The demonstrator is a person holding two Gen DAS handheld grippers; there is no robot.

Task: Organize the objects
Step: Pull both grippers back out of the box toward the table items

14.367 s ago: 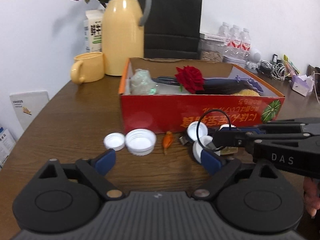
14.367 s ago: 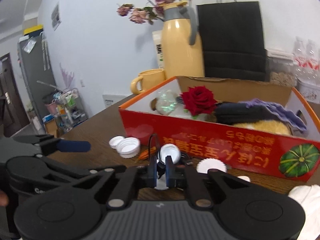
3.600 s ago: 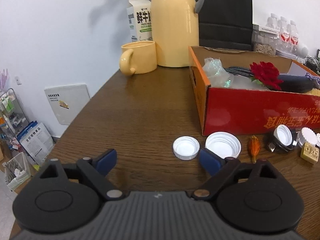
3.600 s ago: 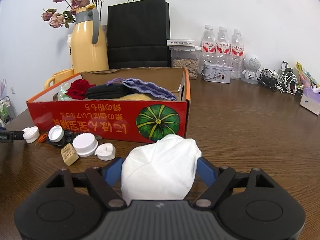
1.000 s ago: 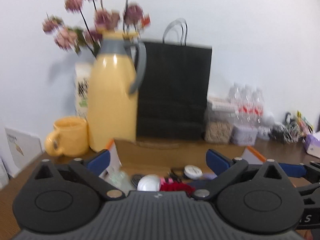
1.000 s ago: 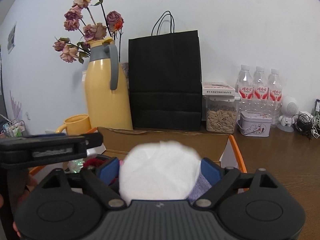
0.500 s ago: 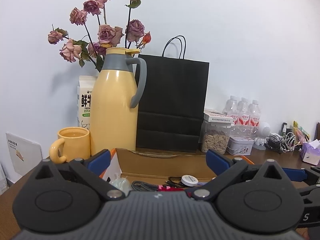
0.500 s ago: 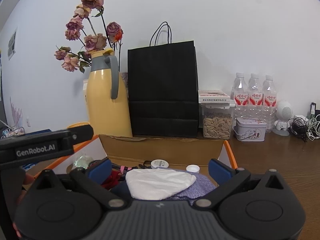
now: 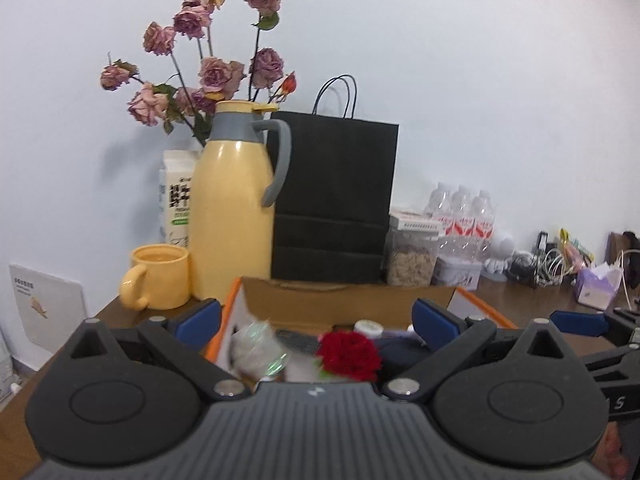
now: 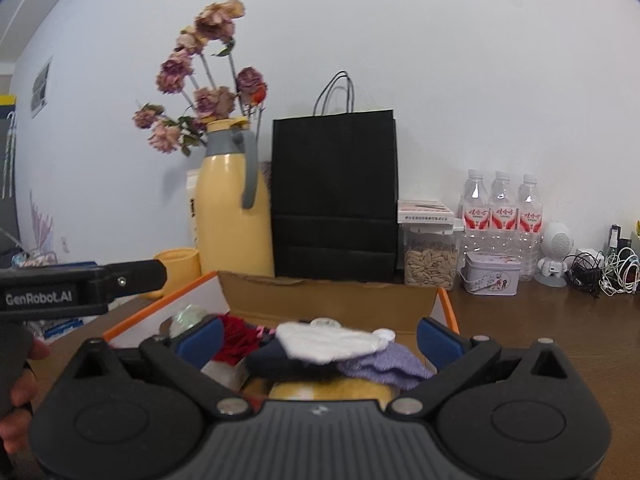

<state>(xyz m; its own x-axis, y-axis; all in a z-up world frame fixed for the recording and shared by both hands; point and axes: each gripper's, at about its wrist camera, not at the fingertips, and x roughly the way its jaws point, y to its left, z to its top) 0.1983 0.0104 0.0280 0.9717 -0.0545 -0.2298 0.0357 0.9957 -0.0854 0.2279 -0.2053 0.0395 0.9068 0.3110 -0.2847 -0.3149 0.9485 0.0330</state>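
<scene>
Right gripper (image 10: 318, 338): jaws spread wide, nothing pressed between the pads. The log-backed reading is that they have just been opening; the white cloth (image 10: 330, 342) lies below and between them, free of both pads, resting on top of the pile in the box (image 10: 328, 300).

Left gripper (image 9: 316, 318): jaws likewise stand wide and empty, held over the near left part of the same box.

Contents noted in the box: red rose (image 9: 348, 354) near the middle, a crumpled clear wrapper (image 9: 256, 348) at the left end, a purple knitted piece (image 10: 384, 364) and a dark fabric item (image 10: 272, 358) under the white cloth, and small white caps (image 10: 384, 334) toward the back wall. Something yellow is seen at the near edge, partly hidden by the gripper body.

Behind the box: yellow jug (image 10: 230, 208) with dried flowers (image 10: 204, 96), yellow mug (image 9: 160, 276), black paper bag (image 10: 334, 196), water bottles (image 10: 500, 208).

Step in hand, as judged: the release of the cloth into the box is complete; both tools are empty above the container.

Next move, as judged: the grippers are to be drawn clear of the box without snagging the cloth, and the table in front of the box is to be checked for leftover items, since it is hidden from both views here. If none remain, the sorting is judged near its end.
</scene>
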